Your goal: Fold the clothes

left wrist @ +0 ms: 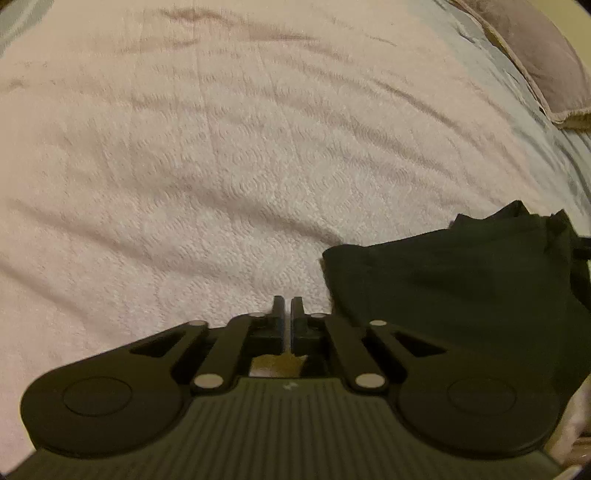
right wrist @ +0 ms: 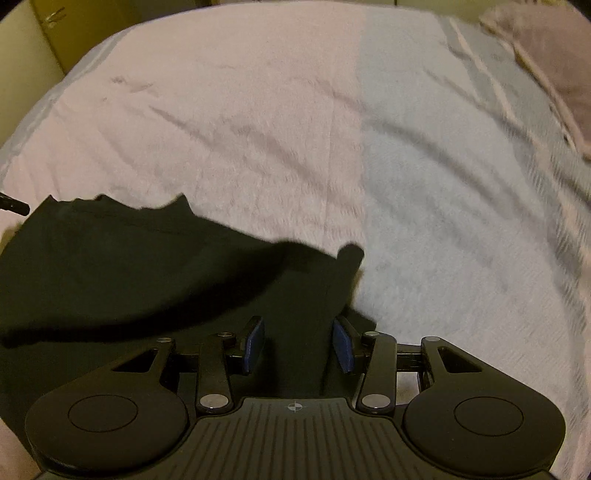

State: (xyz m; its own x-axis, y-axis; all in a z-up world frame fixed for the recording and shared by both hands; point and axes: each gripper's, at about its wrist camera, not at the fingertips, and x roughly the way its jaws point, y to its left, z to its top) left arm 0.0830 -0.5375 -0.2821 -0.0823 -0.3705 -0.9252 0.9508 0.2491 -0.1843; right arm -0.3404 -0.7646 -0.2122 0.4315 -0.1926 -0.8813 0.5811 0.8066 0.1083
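A dark green-black garment [right wrist: 147,266] lies folded on the bed, low and left in the right wrist view. My right gripper [right wrist: 299,339] is open, its blue pads [right wrist: 255,341] either side of the garment's right end, with cloth between the jaws. In the left wrist view the same garment [left wrist: 461,280] lies at the right. My left gripper [left wrist: 287,310] is shut and empty, over the pink towel just left of the garment's edge.
A pink textured towel [left wrist: 221,147] covers the bed, with a pale blue sheet [right wrist: 461,184] to its right. A mauve pillow [left wrist: 546,62] lies at the far right. A yellow cupboard [right wrist: 66,26] stands beyond the bed's far left.
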